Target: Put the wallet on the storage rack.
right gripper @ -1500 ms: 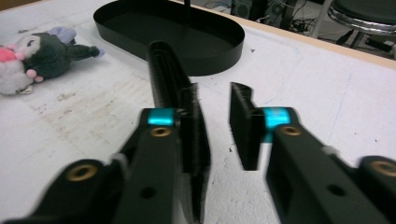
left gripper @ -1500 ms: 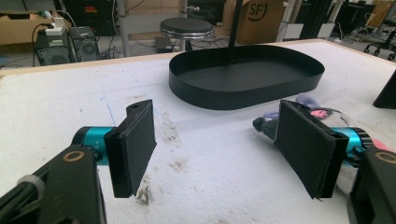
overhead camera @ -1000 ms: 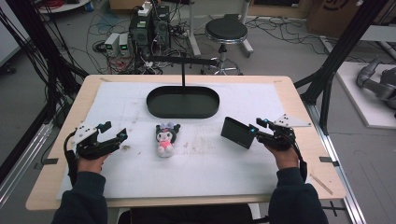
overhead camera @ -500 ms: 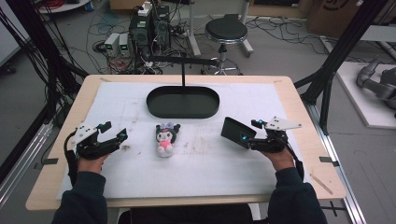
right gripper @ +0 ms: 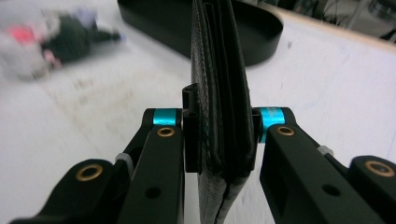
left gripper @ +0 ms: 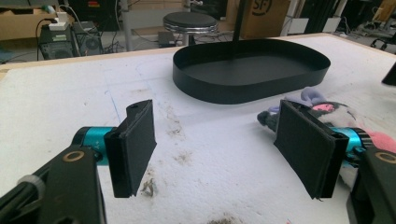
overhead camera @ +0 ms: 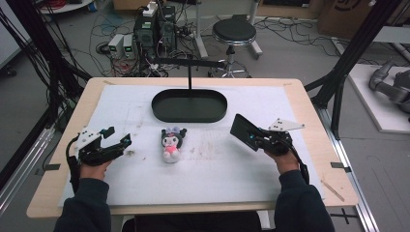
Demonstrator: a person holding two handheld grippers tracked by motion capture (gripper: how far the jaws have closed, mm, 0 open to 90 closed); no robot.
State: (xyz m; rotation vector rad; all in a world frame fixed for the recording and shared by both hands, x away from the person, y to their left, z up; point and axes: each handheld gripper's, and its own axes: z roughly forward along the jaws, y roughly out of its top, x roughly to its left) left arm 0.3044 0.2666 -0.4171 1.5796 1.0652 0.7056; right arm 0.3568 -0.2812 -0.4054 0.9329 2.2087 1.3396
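The right gripper [right gripper: 219, 140] had just squeezed onto the black wallet [right gripper: 219, 84], at the plush toy's [overhead camera: 172, 144] 3 o'clock; the left gripper [left gripper: 224, 149] sat spread and empty.

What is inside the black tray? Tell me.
The black tray looks empty: its dark floor is bare in the high view and the left gripper view. Its near wall hides a strip of floor.

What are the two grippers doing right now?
Left gripper: open, holding nothing.
Right gripper: just closed on the black wallet.
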